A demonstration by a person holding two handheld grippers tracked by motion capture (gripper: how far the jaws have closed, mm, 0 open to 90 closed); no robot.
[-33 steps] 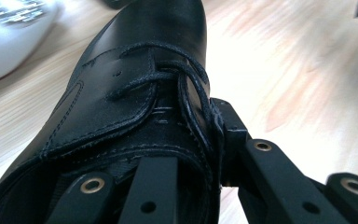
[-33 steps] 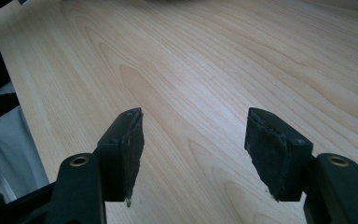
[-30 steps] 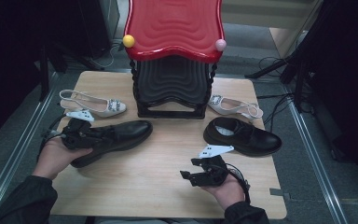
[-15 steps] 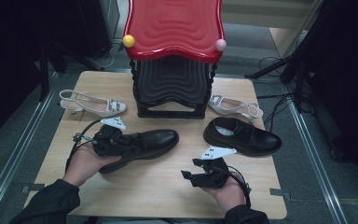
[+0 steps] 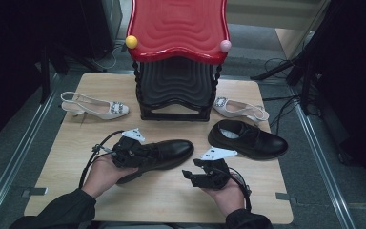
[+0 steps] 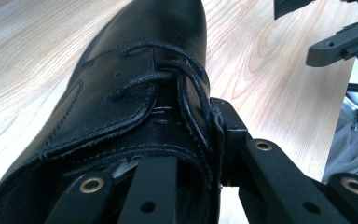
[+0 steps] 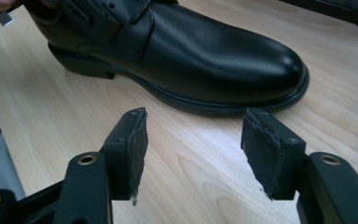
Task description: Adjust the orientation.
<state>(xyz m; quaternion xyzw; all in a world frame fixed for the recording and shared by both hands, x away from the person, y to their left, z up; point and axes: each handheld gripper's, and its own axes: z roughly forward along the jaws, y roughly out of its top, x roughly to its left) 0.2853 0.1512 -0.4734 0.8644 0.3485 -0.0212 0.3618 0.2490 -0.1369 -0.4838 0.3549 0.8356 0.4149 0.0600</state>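
A black lace-up shoe [image 5: 167, 151] lies on the wooden table [image 5: 66, 143] with its toe pointing right. My left gripper [image 5: 129, 151] is shut on the shoe's collar. In the left gripper view one jaw sits inside the shoe [image 6: 135, 84] and the other presses its outer side by the laces, around my left gripper [image 6: 191, 154]. My right gripper [image 5: 194, 174] rests near the front edge, just below the shoe's toe. It is open and its jaws have just been closing, with nothing between them. In the right gripper view the toe [image 7: 214, 51] lies just beyond my right gripper [image 7: 198, 140].
A second black shoe [image 5: 250, 139] lies at the right. Two cream slingback heels [image 5: 97, 107] [image 5: 240, 109] flank a black stand with a red wavy top [image 5: 178, 28] at the table's back. Cables and metal rails run along the floor on both sides.
The left hand has carried the black shoe rightward, from the table's left side to its middle, close to the right gripper. The right hand has stayed put.
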